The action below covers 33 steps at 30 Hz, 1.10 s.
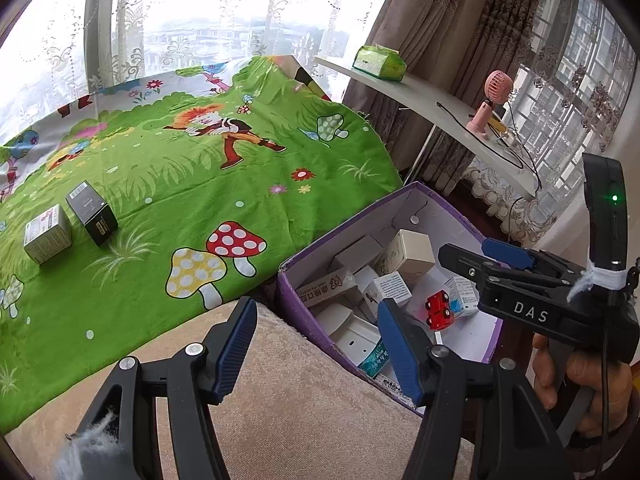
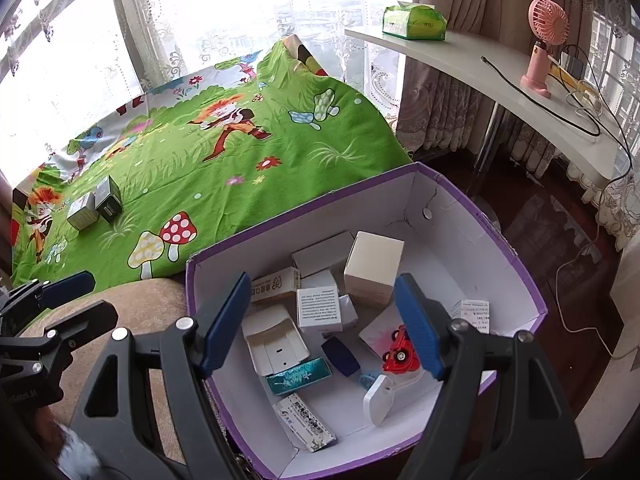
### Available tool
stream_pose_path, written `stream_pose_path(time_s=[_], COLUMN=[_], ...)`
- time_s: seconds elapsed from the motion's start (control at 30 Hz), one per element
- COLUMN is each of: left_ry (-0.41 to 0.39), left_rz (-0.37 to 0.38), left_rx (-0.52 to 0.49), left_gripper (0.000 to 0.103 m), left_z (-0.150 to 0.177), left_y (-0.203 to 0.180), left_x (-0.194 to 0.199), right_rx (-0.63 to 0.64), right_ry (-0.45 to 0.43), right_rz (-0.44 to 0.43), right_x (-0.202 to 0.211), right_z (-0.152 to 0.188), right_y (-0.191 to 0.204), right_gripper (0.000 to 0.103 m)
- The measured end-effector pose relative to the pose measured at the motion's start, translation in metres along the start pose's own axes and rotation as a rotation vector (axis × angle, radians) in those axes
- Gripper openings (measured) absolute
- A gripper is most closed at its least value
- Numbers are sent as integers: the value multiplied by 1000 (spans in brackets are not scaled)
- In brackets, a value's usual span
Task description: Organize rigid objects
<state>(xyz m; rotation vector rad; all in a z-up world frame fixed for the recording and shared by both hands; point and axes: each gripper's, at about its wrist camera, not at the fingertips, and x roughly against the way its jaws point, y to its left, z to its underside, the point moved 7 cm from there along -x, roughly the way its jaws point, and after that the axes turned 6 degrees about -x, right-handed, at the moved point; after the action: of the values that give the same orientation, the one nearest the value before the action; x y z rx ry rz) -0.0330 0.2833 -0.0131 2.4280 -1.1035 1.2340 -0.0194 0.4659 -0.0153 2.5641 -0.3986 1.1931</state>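
I hold a gripper in each hand, and both are empty with jaws spread wide. My right gripper (image 2: 320,324) hangs over the purple box (image 2: 532,280), which sits against the bed's edge, probably so items can be dropped straight in. Inside lie many small cartons, a red toy car (image 2: 400,350), a teal packet (image 2: 298,376) and a tall cream box (image 2: 374,268). My left gripper (image 1: 318,344) points over the beige cushion (image 1: 304,408) toward the green cartoon sheet (image 1: 192,184). Far across that sheet, two items remain outside the box: a pale carton (image 1: 47,234) and a black carton (image 1: 92,213), side by side. I judge those come next.
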Motion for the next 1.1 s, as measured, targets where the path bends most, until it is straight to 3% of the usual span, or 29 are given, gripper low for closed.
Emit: stream_pose_path(time_s=[0.33, 0.57, 1.1], left_ry=[-16, -20, -20], left_rz=[-37, -125, -309], left_rx=[110, 210, 314], left_gripper=[64, 64, 64], left_z=[-2, 2, 6], left_y=[47, 103, 205], left_x=[8, 17, 29], right_rx=[91, 126, 245], right_ry=[-1, 1, 4], right_rz=[-28, -83, -173], right_x=[-7, -13, -37], right_z=[0, -7, -21], right_y=[41, 76, 163], right_gripper=[77, 77, 77])
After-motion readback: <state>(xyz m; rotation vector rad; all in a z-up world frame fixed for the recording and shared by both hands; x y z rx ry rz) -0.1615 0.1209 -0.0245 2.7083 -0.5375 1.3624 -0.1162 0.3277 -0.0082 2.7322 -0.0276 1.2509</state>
